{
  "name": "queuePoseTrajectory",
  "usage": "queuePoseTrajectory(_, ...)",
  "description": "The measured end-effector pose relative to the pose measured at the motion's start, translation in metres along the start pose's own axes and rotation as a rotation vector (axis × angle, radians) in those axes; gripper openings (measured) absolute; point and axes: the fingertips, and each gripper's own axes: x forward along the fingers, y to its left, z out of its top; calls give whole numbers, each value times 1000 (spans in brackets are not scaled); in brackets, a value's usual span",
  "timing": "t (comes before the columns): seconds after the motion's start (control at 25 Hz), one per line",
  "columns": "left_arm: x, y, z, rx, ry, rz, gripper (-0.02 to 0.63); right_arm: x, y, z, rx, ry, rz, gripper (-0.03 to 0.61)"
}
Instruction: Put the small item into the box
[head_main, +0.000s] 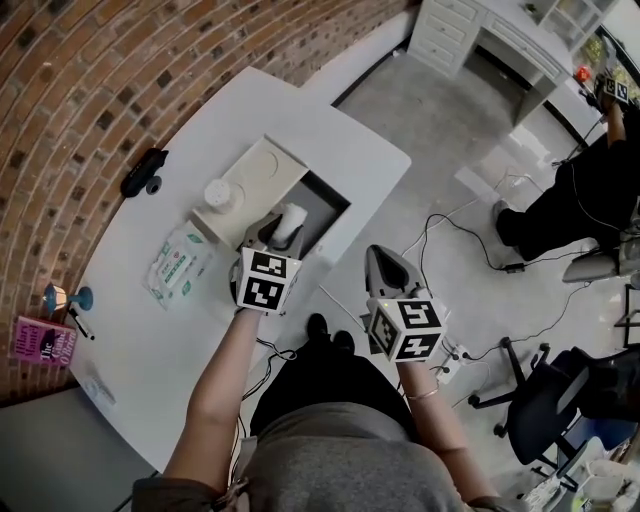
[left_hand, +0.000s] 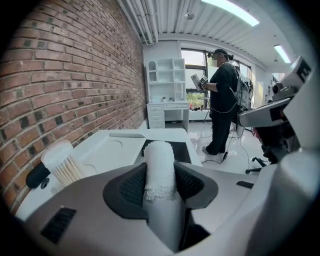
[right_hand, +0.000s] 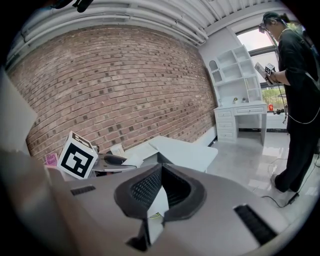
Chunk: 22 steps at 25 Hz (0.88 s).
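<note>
As left gripper (head_main: 277, 232) clamps roll (head_main: 292, 220) — box (head_main: 322, 203) gapes.

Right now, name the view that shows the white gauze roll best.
Left gripper view: the gauze roll fills the centre, clamped between the left gripper's jaws, weave visible. Head view shows only its white top at the box. Right gripper view does not show it.

Hand-held gripper: two, the left hand-held gripper (head_main: 275, 232) and the right hand-held gripper (head_main: 385, 265)
Gauze roll (left_hand: 159, 165): one
Box (head_main: 325, 205): one
Cotton-swab tub (head_main: 220, 193): one
Wipes pack (head_main: 178, 262): one
Pink book (head_main: 43, 341): one
Worktop (head_main: 170, 350): one
Bystander (left_hand: 222, 100): one
Office chair (head_main: 545, 400): one, possibly more; that edge is unclear
</note>
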Motion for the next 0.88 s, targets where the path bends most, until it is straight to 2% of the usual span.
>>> queuePoseTrajectory(0.32, 27, -6, -6, 101, 102, -21, 173, 1, -11, -4, 24, 8, -32, 5)
queuePoseTrajectory(0.56, 43, -11, -13, 126, 175, -43, 173, 4, -12, -6, 27, 19, -38, 5)
queuePoseTrajectory(0.88, 59, -13, -22, 152, 231, -63, 173, 6, -12, -8, 32, 27, -52, 5)
